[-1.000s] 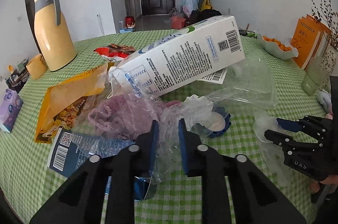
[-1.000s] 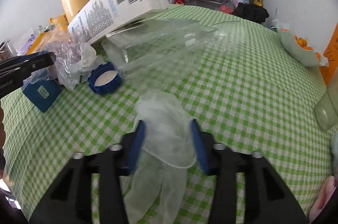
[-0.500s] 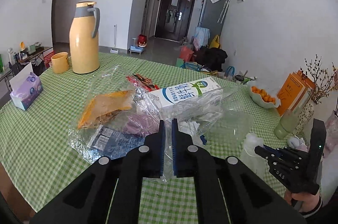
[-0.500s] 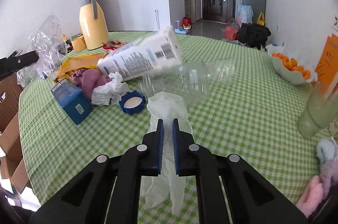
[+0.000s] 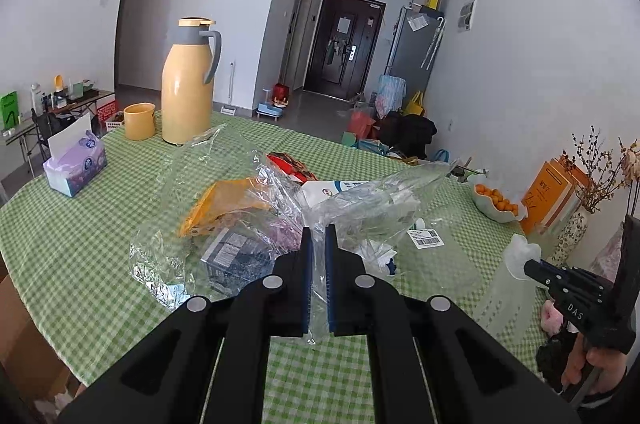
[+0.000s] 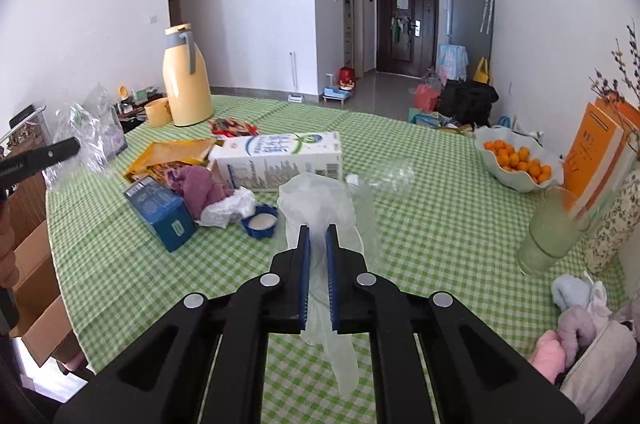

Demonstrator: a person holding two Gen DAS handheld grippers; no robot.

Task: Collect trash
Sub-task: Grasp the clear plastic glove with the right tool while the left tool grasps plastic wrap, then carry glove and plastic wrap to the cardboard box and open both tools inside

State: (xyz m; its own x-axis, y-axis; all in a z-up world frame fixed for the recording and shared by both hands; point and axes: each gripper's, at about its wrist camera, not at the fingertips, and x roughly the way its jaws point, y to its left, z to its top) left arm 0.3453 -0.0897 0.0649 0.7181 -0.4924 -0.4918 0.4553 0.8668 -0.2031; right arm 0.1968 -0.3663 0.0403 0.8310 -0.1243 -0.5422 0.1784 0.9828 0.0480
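**Glove to the right of the bag, both lifted off the worktop**

Left gripper (image 5: 316,276): jaws pinched together on the edge of a clear plastic bag (image 5: 224,207). Bag hangs ahead of and below the jaws, crumpled, spread over the litter pile. Its mouth can't be made out.

Right gripper (image 6: 316,276): jaws clamped on a thin translucent glove (image 6: 316,203). Cuff bunches above the jaws, fingers dangle below, so its long axis runs roughly up and down.

From the left wrist view the right gripper (image 5: 532,266) sits off to the right of the bag, apart from it, glove trailing under it.

Remaining trash on the green checked worktop (image 6: 420,224): milk carton (image 6: 280,157), blue box (image 6: 160,212), blue lid (image 6: 260,222), lying between the two hands.

Judgement: the glove must travel leftward to the bag; the right hand holds it, and the bag needs opening first.
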